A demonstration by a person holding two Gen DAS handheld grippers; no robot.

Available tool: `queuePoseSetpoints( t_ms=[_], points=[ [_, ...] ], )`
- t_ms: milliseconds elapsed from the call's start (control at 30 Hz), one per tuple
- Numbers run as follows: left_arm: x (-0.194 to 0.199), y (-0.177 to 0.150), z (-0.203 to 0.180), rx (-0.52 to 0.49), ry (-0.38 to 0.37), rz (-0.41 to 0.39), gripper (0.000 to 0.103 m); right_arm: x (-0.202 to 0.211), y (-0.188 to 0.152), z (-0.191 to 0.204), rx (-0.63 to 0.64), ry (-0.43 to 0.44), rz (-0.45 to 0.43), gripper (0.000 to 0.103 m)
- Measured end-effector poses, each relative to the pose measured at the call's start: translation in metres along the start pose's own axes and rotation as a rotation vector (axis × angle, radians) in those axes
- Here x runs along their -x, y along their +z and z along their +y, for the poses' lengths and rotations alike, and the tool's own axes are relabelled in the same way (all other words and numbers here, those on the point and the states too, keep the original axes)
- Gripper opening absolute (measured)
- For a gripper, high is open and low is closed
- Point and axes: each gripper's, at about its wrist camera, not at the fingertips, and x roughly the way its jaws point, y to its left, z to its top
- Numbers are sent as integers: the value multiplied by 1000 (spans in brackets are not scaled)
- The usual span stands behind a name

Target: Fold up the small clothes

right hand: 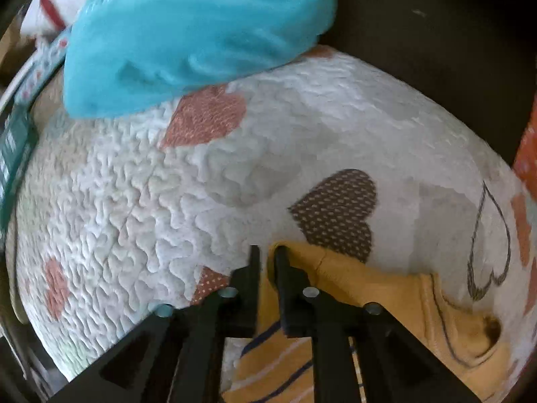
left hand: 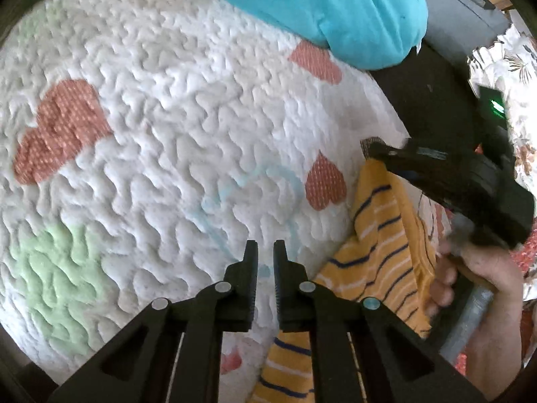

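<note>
A small yellow garment with navy and white stripes (left hand: 379, 252) lies on the white quilt (left hand: 167, 134) at the lower right of the left wrist view. My right gripper (left hand: 372, 151) is shut on the garment's top edge and lifts it. In the right wrist view the garment (right hand: 386, 288) is pinched between my right gripper's jaws (right hand: 266, 255), which stand nearly together. My left gripper (left hand: 265, 252) hovers over the quilt just left of the garment, jaws nearly closed with a narrow gap, holding nothing.
A turquoise cloth bundle (left hand: 319, 10) (right hand: 188, 40) lies at the far end of the quilt. The quilt (right hand: 134, 201) has heart patches. A dark surface (left hand: 429, 84) borders the quilt on the right. A hand (left hand: 476, 278) holds the right gripper.
</note>
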Motion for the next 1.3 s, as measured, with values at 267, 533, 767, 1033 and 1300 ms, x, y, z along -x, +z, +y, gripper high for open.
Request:
queuePoseSetpoints(
  t_ms=[267, 533, 767, 1033, 1300],
  points=[
    [-9, -6, -33, -150, -6, 36, 39, 134, -55, -79, -44, 32, -161, 62],
    [-32, -18, -80, -349, 39, 37, 50, 173, -221, -224, -275, -155, -76, 68],
    [-58, -29, -113, -559, 119, 48, 49, 145, -283, -238, -296, -48, -68, 68],
    [-53, -27, -104, -509, 109, 98, 14, 123, -292, -202, -104, -129, 34, 7],
    [-51, -32, -106, -513, 124, 92, 13, 160, -231, -209, -78, -268, -101, 7]
  ],
)
